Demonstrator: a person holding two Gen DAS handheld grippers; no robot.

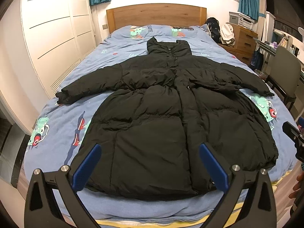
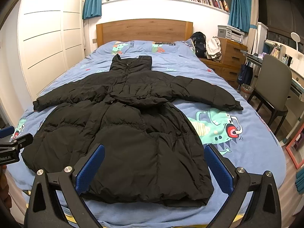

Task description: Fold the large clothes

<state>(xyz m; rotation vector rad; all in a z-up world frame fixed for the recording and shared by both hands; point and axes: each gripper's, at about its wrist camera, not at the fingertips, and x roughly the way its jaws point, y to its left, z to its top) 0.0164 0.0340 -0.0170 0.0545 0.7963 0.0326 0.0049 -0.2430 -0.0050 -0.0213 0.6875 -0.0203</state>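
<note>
A long black puffer coat lies flat on the bed, front up, collar toward the headboard, both sleeves spread out to the sides. It also shows in the right wrist view. My left gripper is open and empty, held above the coat's hem at the foot of the bed. My right gripper is open and empty, above the hem's right part. The right gripper shows at the right edge of the left wrist view; the left gripper shows at the left edge of the right wrist view.
The bed has a blue cartoon-print cover and a wooden headboard. White wardrobes stand on the left. A wooden dresser with a backpack, a chair and a desk stand on the right.
</note>
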